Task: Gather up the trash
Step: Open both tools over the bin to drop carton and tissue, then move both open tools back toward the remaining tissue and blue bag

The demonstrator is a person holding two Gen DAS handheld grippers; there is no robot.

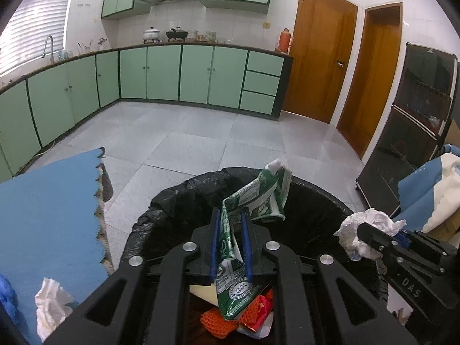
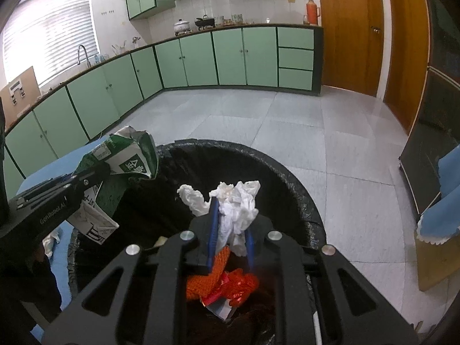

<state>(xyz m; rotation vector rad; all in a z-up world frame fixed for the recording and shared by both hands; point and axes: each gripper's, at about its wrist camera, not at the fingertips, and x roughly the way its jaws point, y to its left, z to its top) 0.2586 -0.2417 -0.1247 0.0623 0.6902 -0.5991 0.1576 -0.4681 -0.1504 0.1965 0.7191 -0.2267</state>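
Note:
My left gripper (image 1: 231,215) is shut on a crushed green and white milk carton (image 1: 258,198) and holds it over a round bin lined with a black bag (image 1: 178,198). The carton also shows in the right wrist view (image 2: 126,161). My right gripper (image 2: 230,207) is shut on a crumpled white tissue (image 2: 235,204) above the same bin (image 2: 287,178). The tissue also shows at the right of the left wrist view (image 1: 365,227). Orange netting (image 2: 210,281) and red wrappers lie inside the bin.
A blue foam mat (image 1: 49,215) lies on the left with another crumpled tissue (image 1: 51,302) on it. Grey tiled floor (image 1: 201,138) stretches to green cabinets (image 1: 161,74). A dark cabinet (image 1: 408,120) and blue and cream cloth (image 1: 431,192) stand at the right.

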